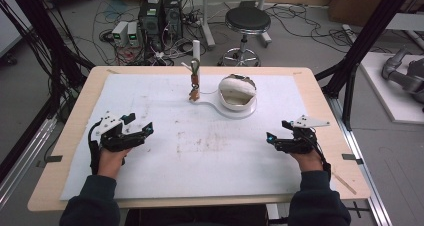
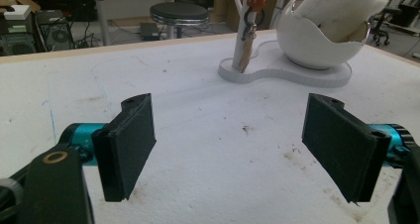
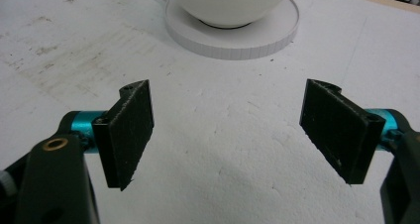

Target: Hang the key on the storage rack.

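— What did you see from above?

— The person sat at the desk [image 1: 75, 136], which was covered by a stained white mat [image 1: 200, 151]. The left hand-held gripper [image 1: 141, 127] rested low on the mat at the left, the right hand-held gripper [image 1: 274, 138] at the right, well apart from each other. Between them and farther back stood a white stand [image 1: 215, 107] with a post [image 1: 196, 53] carrying a brown strap [image 1: 194, 81], and just beside it a white egg-shaped bowl [image 1: 238, 92].

— And along the left hand-held gripper?

— Its jaws stood wide apart with nothing between them, only stained mat. Ahead and to the right sat the stand, the strap with a metal ring hanging against the post, and the bowl holding a white pad [image 2: 341, 11].

— The right one?

— Jaws were likewise spread, empty, just above the mat. The round base of the stand, with the bowl's underside on it, lay straight ahead, near but not touching.

— Anything behind?

— A black stool [image 1: 247, 20] and computer boxes [image 1: 161, 16] on the floor.
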`<action>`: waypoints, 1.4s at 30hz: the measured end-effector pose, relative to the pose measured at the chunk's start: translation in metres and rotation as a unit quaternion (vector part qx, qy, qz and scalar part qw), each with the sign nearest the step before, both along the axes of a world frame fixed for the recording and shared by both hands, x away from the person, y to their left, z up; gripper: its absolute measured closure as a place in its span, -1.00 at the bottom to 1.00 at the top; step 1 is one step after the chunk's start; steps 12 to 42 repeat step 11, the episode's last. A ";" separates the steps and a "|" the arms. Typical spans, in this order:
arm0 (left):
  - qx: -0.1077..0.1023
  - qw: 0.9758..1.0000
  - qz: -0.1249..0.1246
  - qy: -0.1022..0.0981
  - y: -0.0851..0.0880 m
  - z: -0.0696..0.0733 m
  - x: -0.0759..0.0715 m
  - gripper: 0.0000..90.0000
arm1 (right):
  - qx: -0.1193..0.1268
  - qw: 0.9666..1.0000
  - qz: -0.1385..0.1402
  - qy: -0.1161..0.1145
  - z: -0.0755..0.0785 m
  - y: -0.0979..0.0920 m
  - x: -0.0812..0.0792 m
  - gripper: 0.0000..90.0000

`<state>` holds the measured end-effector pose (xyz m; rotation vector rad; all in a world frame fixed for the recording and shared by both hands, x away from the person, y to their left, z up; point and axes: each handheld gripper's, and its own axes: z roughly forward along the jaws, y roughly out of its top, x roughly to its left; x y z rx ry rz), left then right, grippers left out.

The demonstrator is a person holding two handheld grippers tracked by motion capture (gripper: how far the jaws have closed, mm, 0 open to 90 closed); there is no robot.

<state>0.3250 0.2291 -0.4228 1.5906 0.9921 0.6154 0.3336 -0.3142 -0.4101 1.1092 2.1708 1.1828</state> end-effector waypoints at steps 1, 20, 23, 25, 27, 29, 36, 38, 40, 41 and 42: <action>0.002 1.000 -0.001 0.000 0.000 0.000 0.000 -0.54 | 0.000 1.000 0.000 0.000 0.000 0.000 0.000 -0.53; 0.004 1.000 0.001 0.001 0.000 -0.001 0.002 -0.54 | 0.001 1.000 0.001 0.003 -0.003 -0.001 0.004 -0.53; 0.004 1.000 0.001 0.001 0.000 -0.001 0.002 -0.54 | 0.001 1.000 0.001 0.003 -0.003 -0.001 0.004 -0.53; 0.004 1.000 0.001 0.001 0.000 -0.001 0.002 -0.54 | 0.001 1.000 0.001 0.003 -0.003 -0.001 0.004 -0.53; 0.004 1.000 0.001 0.001 0.000 -0.001 0.002 -0.54 | 0.001 1.000 0.001 0.003 -0.003 -0.001 0.004 -0.53; 0.004 1.000 0.001 0.001 0.000 -0.001 0.002 -0.54 | 0.001 1.000 0.001 0.003 -0.003 -0.001 0.004 -0.53; 0.004 1.000 0.001 0.001 0.000 -0.001 0.002 -0.54 | 0.001 1.000 0.001 0.003 -0.003 -0.001 0.004 -0.53; 0.004 1.000 0.001 0.001 0.000 -0.001 0.002 -0.54 | 0.001 1.000 0.001 0.003 -0.003 -0.001 0.004 -0.53; 0.004 1.000 0.001 0.001 0.000 -0.001 0.002 -0.54 | 0.001 1.000 0.001 0.003 -0.003 -0.001 0.004 -0.53; 0.004 1.000 0.001 0.001 0.000 -0.001 0.002 -0.54 | 0.001 1.000 0.001 0.003 -0.003 -0.001 0.004 -0.53; 0.004 1.000 0.001 0.001 0.000 -0.001 0.002 -0.54 | 0.001 1.000 0.001 0.003 -0.003 -0.001 0.004 -0.53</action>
